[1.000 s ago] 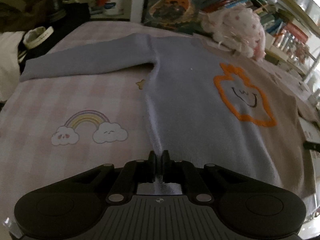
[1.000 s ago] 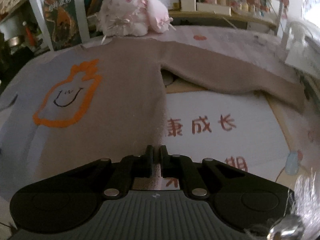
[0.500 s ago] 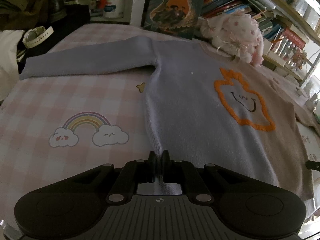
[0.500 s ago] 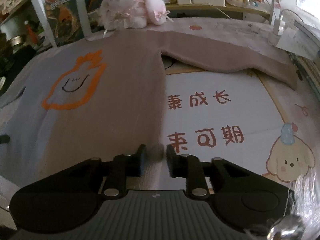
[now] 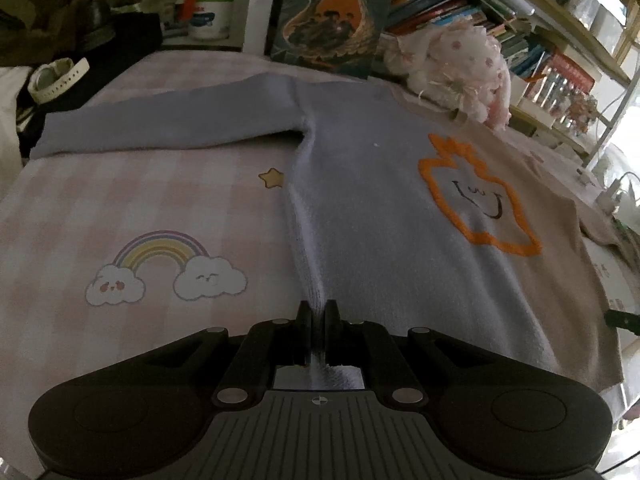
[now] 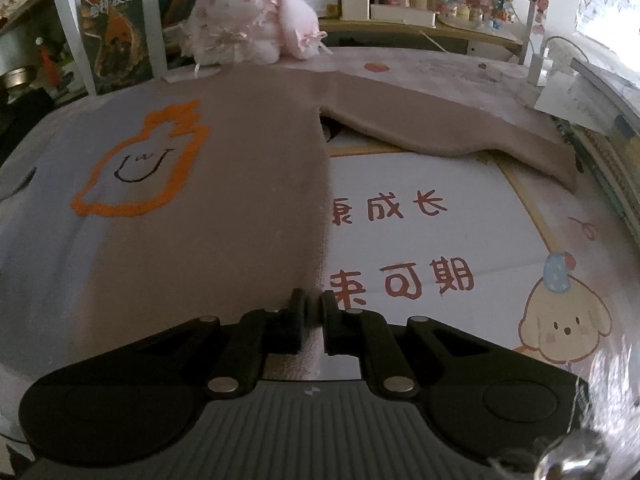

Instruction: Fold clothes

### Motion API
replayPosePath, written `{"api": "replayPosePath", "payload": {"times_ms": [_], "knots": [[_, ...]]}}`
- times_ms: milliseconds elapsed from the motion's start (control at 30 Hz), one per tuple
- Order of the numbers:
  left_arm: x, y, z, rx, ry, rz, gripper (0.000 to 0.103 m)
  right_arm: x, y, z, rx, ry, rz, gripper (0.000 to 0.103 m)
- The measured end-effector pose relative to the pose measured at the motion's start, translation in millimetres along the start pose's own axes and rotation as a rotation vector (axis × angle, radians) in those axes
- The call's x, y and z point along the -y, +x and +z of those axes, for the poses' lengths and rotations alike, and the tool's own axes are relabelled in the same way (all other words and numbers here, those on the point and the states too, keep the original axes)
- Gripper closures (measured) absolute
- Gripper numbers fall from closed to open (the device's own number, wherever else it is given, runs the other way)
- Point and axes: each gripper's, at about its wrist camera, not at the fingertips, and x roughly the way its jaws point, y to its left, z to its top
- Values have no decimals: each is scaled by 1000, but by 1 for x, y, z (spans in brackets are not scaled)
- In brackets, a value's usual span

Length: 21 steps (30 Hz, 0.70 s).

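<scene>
Both grippers at the sweater's bottom hem, ready to start the fold.

The sweater (image 5: 380, 208) lies flat, sleeves spread, across the bed (image 5: 132, 200), its neck toward the far edge by the plush toy (image 6: 248, 28). The left gripper (image 5: 319, 312) is clamped on the hem's left corner; the right gripper (image 6: 313, 304) is closing on the right corner, fabric between its jaws. Next, I'd guess, both lift together and carry the hem toward the neck.

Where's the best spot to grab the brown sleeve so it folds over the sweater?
Pinch the brown sleeve at its cuff, coming in from the outer right end. It lies flat and stretched out, away from the sweater body, so the cuff edge is free to lift and carry across.
</scene>
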Motion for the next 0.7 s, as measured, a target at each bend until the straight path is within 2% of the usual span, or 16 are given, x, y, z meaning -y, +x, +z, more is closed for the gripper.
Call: {"api": "replayPosePath", "payload": {"times_ms": [267, 300, 400, 467, 500, 533, 567, 600, 700], "knots": [[1, 0, -1, 9, 14, -3, 97, -10, -1, -4, 19, -19, -54, 92], [2, 0, -2, 13, 20, 1, 94, -10, -1, -4, 21, -17, -59, 92], [9, -4, -4, 28, 30, 47, 91, -12, -2, -6, 29, -9, -69, 92], [15, -12, -7, 62, 22, 64, 86, -11, -2, -7, 34, -2, -80, 89], [19, -17, -8, 84, 21, 74, 77, -11, -3, -8, 37, 2, -88, 86], [24, -21, -10, 104, 19, 86, 67, -10, -3, -8, 40, 6, -95, 78], [31, -25, -12, 127, 17, 98, 61, -10, -4, -9, 43, 11, -103, 73], [37, -28, -14, 145, 14, 107, 52, -7, -4, -10, 48, 27, -101, 71], [59, -37, -22, 175, 4, 143, 36, 3, -5, -14, 61, 77, -95, 61]]}}
